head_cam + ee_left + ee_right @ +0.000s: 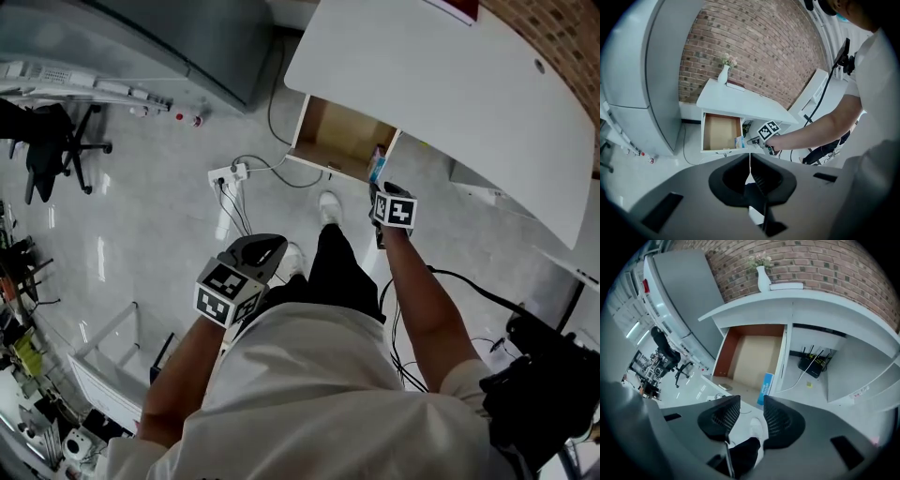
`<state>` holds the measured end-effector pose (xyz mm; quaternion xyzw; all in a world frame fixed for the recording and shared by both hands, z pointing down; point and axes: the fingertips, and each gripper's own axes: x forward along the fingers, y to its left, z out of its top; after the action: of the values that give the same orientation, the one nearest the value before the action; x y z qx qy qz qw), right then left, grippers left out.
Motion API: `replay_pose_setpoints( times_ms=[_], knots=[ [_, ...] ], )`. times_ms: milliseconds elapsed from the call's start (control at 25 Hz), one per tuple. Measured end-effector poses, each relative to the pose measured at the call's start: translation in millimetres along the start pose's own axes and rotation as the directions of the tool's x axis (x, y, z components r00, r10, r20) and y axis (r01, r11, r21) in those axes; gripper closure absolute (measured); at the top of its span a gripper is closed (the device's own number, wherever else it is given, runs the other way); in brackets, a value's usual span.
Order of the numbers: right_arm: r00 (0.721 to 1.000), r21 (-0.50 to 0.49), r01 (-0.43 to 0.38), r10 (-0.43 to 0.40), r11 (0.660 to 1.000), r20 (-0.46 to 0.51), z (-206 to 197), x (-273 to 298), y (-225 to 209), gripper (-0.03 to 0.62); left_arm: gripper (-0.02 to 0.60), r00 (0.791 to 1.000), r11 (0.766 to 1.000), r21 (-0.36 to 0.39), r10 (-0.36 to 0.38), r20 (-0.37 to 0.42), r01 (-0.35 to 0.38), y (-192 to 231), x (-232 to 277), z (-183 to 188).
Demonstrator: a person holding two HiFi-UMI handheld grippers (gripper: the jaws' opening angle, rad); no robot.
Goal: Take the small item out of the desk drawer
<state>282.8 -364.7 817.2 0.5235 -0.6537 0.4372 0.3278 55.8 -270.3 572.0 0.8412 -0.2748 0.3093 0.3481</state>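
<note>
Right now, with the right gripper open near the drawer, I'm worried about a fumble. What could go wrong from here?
1. The blue box stands on edge, seemingly close against the right wall of the drawer. The open right gripper may find no room for a jaw on that side and simply tip it over.
2. The power strip and its cables lie on the floor near the person's shoe. A step forward could snag them.

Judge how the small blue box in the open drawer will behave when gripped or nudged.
The blue box looks like thin printed card, so probably light and fairly stiff, though squeezing might dent it. It stands upright by the right wall of the drawer, so a nudge could tip it. Its flat faces should suit the open right gripper.
</note>
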Motion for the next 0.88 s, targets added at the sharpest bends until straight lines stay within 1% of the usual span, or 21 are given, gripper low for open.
replay_pose_setpoints(
  times_ms=[120, 240, 360, 560, 680, 760, 880],
  knots=[
    [1.0, 0.057, 0.011, -0.009, 0.998, -0.028, 15.2, 36.7, -17.9, 0.413, 0.555, 1.0, 1.0, 0.002, 0.009, -0.016, -0.009, 16.6, 21.9, 16.5],
    [0.999, 0.111, 0.021, -0.016, 0.994, -0.05, 25.2, 64.2, -27.0, 0.409, 0.555, 0.999, 0.999, -0.022, 0.024, -0.036, -0.025, 33.1, 35.2, 22.7],
    [0.996, 0.127, 0.049, -0.04, 0.991, -0.076, 29.4, 82.4, -37.0, 0.403, 0.555, 0.998, 0.998, -0.044, 0.041, -0.05, -0.043, 43.7, 44.7, 25.8],
    [0.991, 0.144, 0.091, -0.075, 0.985, -0.111, 31.5, 101.1, -48.1, 0.401, 0.555, 0.997, 0.997, -0.062, 0.049, -0.065, -0.053, 53.6, 52.8, 28.7],
    [0.99, 0.147, 0.081, -0.063, 0.986, -0.122, 31.5, 107.3, -47.9, 0.423, 0.555, 0.996, 0.996, -0.067, 0.054, -0.072, -0.059, 57.7, 54.9, 27.2],
    [0.991, 0.145, 0.071, -0.054, 0.987, -0.122, 32.4, 110.1, -47.6, 0.453, 0.555, 0.995, 0.995, -0.076, 0.061, -0.073, -0.066, 60.0, 55.6, 26.5],
    [0.992, 0.155, 0.06, -0.042, 0.986, -0.115, 32.8, 112.2, -45.8, 0.468, 0.555, 0.995, 0.994, -0.082, 0.072, -0.071, -0.078, 61.6, 54.4, 23.3]
  ],
)
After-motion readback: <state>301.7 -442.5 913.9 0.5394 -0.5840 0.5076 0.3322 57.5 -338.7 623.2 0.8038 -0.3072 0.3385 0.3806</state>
